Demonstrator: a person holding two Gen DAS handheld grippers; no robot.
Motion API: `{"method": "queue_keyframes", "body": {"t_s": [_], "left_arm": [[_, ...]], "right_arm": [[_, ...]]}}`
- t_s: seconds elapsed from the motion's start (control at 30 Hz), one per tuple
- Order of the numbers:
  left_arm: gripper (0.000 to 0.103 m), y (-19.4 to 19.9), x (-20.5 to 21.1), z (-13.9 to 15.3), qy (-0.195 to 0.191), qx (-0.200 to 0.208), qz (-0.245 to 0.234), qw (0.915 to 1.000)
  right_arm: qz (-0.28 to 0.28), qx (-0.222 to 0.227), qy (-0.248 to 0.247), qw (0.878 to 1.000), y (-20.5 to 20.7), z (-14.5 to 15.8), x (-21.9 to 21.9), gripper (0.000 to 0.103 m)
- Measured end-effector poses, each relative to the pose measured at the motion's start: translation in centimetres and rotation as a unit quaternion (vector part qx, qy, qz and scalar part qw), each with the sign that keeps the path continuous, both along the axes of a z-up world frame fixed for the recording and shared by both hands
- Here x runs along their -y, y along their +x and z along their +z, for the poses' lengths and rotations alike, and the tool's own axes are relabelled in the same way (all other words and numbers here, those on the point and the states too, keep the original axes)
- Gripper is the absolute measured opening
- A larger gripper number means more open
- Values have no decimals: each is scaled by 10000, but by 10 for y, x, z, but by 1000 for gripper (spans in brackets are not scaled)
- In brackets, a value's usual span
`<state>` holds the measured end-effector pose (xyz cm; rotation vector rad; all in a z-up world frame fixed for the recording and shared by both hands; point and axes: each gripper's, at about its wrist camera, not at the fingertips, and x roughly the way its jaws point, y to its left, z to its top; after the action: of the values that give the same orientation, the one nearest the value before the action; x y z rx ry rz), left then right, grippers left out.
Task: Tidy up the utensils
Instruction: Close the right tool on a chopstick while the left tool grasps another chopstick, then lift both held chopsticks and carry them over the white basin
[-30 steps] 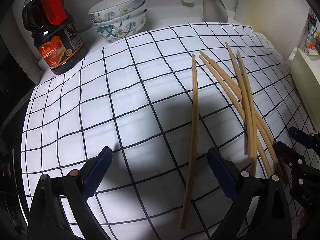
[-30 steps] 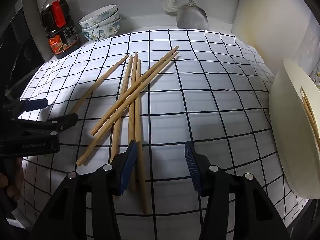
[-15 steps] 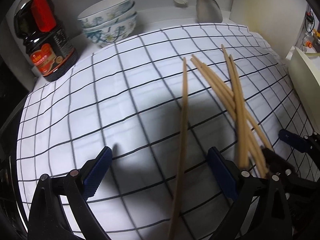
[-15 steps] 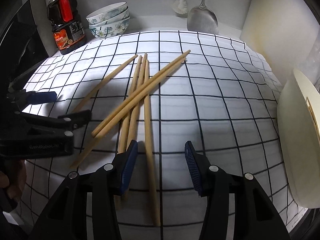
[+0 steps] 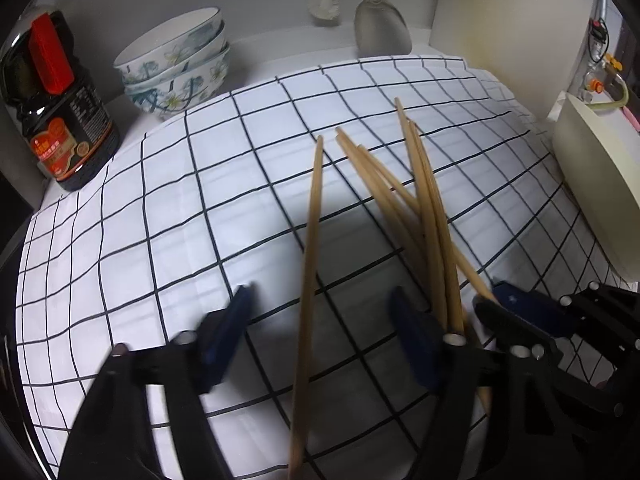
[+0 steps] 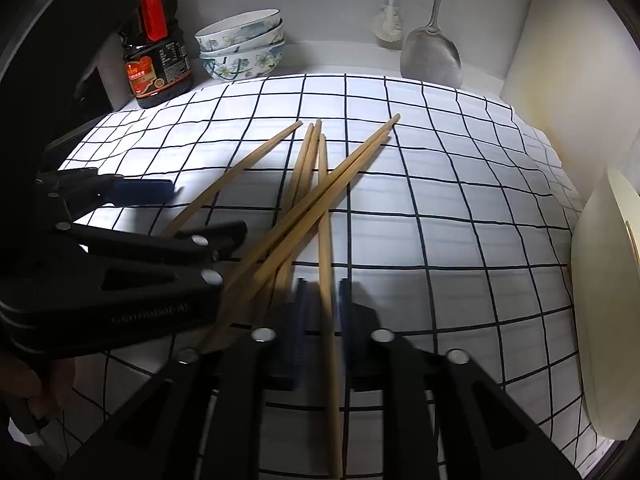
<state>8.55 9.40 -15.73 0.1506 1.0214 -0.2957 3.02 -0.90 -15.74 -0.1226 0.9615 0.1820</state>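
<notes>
Several wooden chopsticks lie on a checked cloth (image 5: 200, 208). One lone chopstick (image 5: 310, 264) runs between the fingers of my left gripper (image 5: 320, 296). Its jaws are closing, with a gap on both sides of the stick. The other chopsticks (image 5: 404, 200) lie crossed in a pile to the right. My right gripper (image 6: 322, 286) is shut on a single chopstick (image 6: 325, 216) at the pile's right side. Beside it a crossed pair (image 6: 344, 176) lies over two more. In the right wrist view my left gripper (image 6: 188, 216) straddles the leftmost chopstick (image 6: 240, 164).
A dark sauce bottle (image 5: 60, 120) and stacked flowered bowls (image 5: 176, 68) stand at the back left. A metal spatula (image 6: 432, 56) and a brush (image 6: 388, 20) hang on the back wall. A cream container (image 6: 604, 300) sits at the cloth's right edge.
My right jaws have closed onto one chopstick. My left jaws have narrowed around the lone chopstick and the left gripper has shifted toward the pile.
</notes>
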Motion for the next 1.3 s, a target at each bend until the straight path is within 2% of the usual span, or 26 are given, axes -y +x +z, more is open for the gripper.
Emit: {"method": "queue_keyframes", "body": {"t_s": [0.03, 0.1, 0.17, 0.2, 0.33, 0.6, 0.8, 1.07, 1.3], "left_arm": [[52, 0, 1, 0, -8, 7, -4, 10000], [35, 1, 0, 2, -35, 24, 9, 10000], [10, 4, 0, 2, -62, 8, 7, 10000], [7, 4, -2, 2, -89, -9, 6, 10000], [7, 3, -7, 2, -169, -56, 47, 9998], [7, 0, -15, 4, -272, -143, 163, 9994], [7, -2, -18, 9, -321, -139, 181, 9992], [7, -5, -23, 26, -386, -71, 201, 9990], [7, -15, -24, 40, -406, -20, 213, 9989]], "right_arm": [[4, -5, 17, 10000, 0, 0, 2, 6], [0, -29, 98, 9999, 0, 0, 5, 6], [-20, -29, 95, 9999, 0, 0, 5, 6], [-39, -35, 104, 9999, 0, 0, 5, 6], [-307, -145, 285, 9990, 0, 1, 15, 6], [-569, -130, -353, 9977, 0, 8, 30, 6], [-450, -280, -493, 9974, -5, 17, 29, 6], [-539, -542, -324, 9966, -25, 27, 42, 6], [-702, -502, -78, 9962, -47, 42, 56, 6]]}}
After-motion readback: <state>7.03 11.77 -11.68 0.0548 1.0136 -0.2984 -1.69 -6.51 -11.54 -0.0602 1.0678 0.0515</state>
